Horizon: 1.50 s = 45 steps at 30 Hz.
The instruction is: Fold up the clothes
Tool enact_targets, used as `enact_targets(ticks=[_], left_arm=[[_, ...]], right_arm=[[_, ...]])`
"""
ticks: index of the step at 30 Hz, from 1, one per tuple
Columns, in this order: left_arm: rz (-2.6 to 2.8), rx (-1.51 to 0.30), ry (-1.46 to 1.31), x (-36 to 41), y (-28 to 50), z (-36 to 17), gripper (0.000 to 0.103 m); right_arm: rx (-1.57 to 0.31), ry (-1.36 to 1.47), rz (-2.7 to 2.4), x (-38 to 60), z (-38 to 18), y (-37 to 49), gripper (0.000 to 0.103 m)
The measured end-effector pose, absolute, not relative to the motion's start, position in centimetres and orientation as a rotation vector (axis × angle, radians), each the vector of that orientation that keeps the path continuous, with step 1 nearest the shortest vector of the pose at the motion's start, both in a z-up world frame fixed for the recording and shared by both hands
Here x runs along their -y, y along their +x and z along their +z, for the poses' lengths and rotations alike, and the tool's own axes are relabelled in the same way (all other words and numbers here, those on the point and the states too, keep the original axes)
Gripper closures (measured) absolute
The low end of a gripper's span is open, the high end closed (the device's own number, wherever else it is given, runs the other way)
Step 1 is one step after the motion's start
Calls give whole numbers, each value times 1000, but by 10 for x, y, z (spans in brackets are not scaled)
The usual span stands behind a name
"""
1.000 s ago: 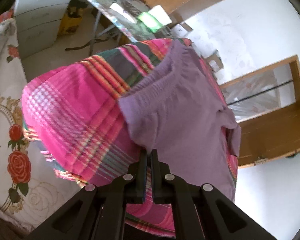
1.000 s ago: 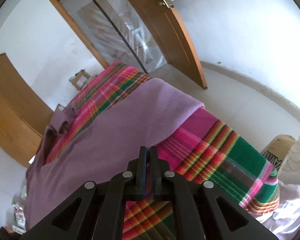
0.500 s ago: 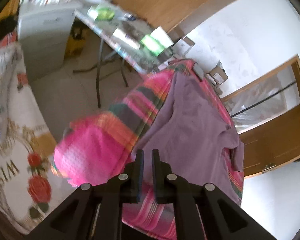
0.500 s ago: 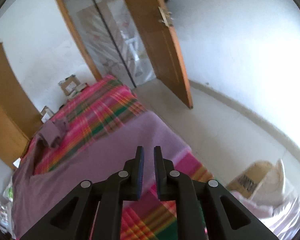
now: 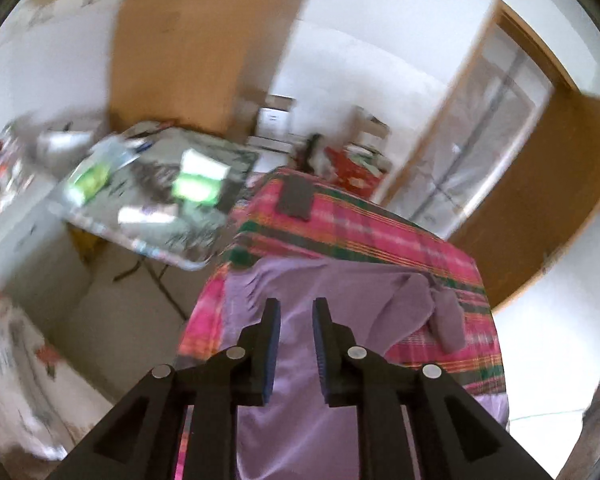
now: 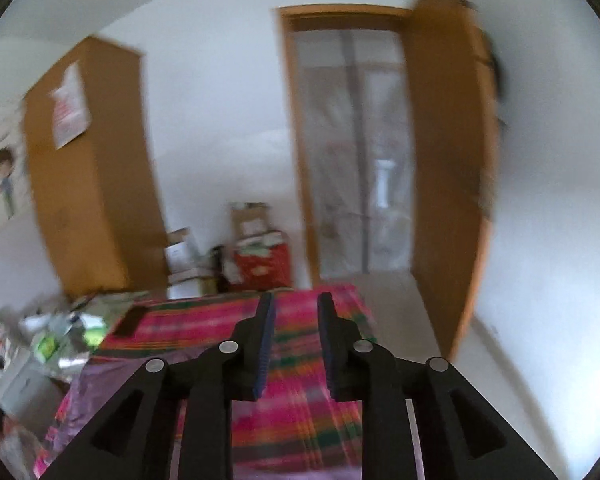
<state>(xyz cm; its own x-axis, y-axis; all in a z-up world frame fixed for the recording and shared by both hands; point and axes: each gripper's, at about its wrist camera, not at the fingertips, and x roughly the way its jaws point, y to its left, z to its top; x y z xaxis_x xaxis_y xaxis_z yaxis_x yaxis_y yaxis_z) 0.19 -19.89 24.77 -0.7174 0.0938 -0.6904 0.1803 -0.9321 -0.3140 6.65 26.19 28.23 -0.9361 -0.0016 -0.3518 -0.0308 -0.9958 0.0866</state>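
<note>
Between the opening jaws of the left gripper (image 5: 296, 344) and right gripper (image 6: 294, 344) nothing was held. Below lay the purple garment (image 5: 320, 300) on the plaid blanket (image 5: 360, 232) — soft, light, floppy, probably best pinched at hem corners.

So the bed with the pink plaid blanket (image 5: 360, 232) is the anchor here. A lilac knit garment (image 5: 300, 420) lies on its near end, and a small dark flat rectangle (image 5: 296, 200) sits on its far end. Left of the bed stands a cluttered glass-topped table (image 5: 160, 200). Behind the bed, stacked cardboard boxes (image 6: 252, 236); right of those, a wooden-framed doorway (image 6: 352, 152).
</note>
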Motion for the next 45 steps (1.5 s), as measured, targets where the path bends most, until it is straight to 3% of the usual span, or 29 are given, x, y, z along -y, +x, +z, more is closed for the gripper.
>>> enact_targets(ticks=[3, 4, 7, 16, 21, 28, 32, 38, 39, 40, 41, 44, 45], left_arm=[[-2835, -479, 1198, 186, -33, 269, 85], [-2856, -448, 1223, 181, -47, 274, 81], [-2863, -413, 1280, 168, -81, 260, 75], [-2720, -250, 1700, 130, -163, 113, 75], [-2707, -163, 1714, 121, -190, 81, 75], [-2711, -113, 1764, 102, -222, 53, 75], [-2703, -145, 1804, 93, -229, 42, 75], [-2708, -95, 1770, 88, -235, 36, 75], [-2705, -113, 1763, 90, -237, 35, 75], [-2702, -124, 1760, 91, -238, 33, 75], [-2698, -120, 1765, 90, -239, 31, 75], [-2690, -109, 1770, 88, -241, 25, 75], [-2697, -97, 1763, 87, -241, 25, 75]], right_arm=[[-101, -594, 3132, -238, 306, 26, 81], [-81, -627, 3164, -229, 311, 10, 80], [-56, -785, 3219, -208, 293, -37, 77], [21, -1365, 3196, -176, 110, -112, 76], [-23, -1499, 3178, -180, 45, -125, 58], [2, -1488, 3237, -167, 30, -138, 48], [64, -1560, 3178, -159, 16, -149, 48], [-14, -1623, 3162, -161, -3, -153, 48], [-27, -1624, 3167, -162, -3, -153, 48], [-20, -1617, 3170, -162, -3, -153, 56], [-4, -1608, 3172, -162, -3, -153, 78], [73, -1585, 3177, -163, 0, -153, 92], [69, -1568, 3177, -167, 3, -153, 92]])
